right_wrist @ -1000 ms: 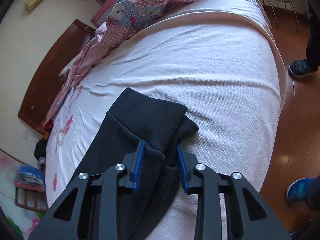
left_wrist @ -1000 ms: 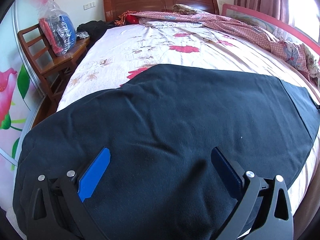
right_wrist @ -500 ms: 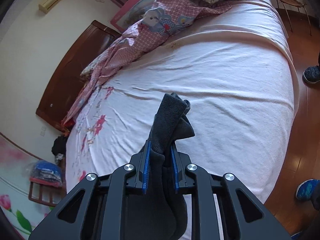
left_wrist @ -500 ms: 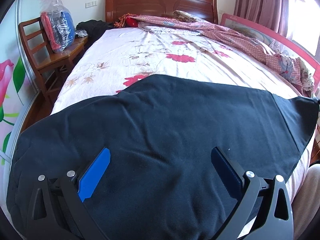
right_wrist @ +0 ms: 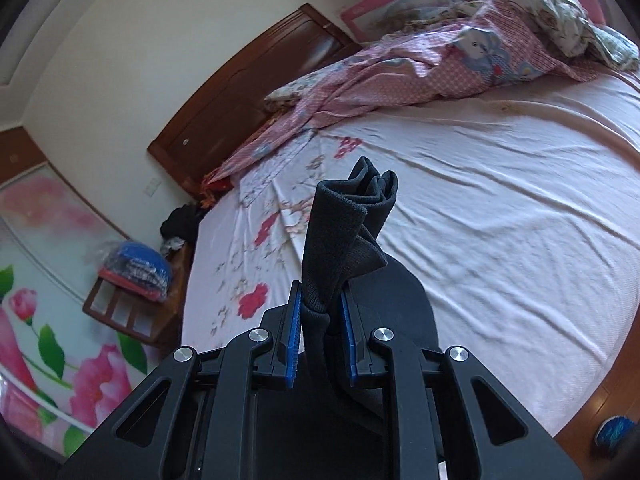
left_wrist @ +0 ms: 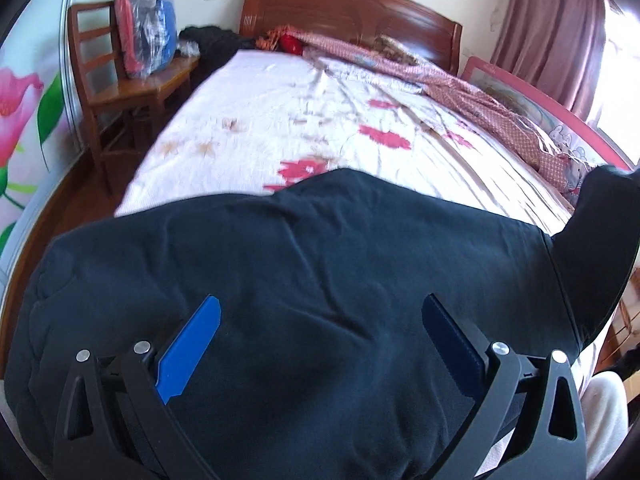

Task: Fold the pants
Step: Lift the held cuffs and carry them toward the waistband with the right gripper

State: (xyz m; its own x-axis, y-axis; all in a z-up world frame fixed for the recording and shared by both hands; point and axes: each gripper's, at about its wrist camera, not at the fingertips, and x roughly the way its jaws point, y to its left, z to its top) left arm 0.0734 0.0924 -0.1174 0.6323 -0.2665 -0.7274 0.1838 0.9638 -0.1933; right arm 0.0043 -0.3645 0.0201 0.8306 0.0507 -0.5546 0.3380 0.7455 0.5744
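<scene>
Left wrist view: bed (left_wrist: pixel 280 120) with a white sheet printed with red flowers, wooden headboard (left_wrist: pixel 352 4) at the far end, a pink patterned quilt (left_wrist: pixel 460 84) bunched along the right side. A wooden chair (left_wrist: pixel 116 92) to the left carries a plastic-wrapped bundle (left_wrist: pixel 146 36). Pink curtain (left_wrist: pixel 560 28) top right. The dark pants (left_wrist: pixel 300 280) lie spread across the near bed. Left gripper (left_wrist: pixel 318 336) sits over them, jaws wide apart, nothing pinched. The far right end of the pants lifts off the bed and runs out of frame.

Right wrist view: right gripper (right_wrist: pixel 320 312) has its jaws clamped on a bunched cuff of the pants (right_wrist: pixel 340 232), held above the sheet. Flowered wardrobe door (right_wrist: pixel 48 280) at left. Floor and a blue object at the lower right corner are blurred.
</scene>
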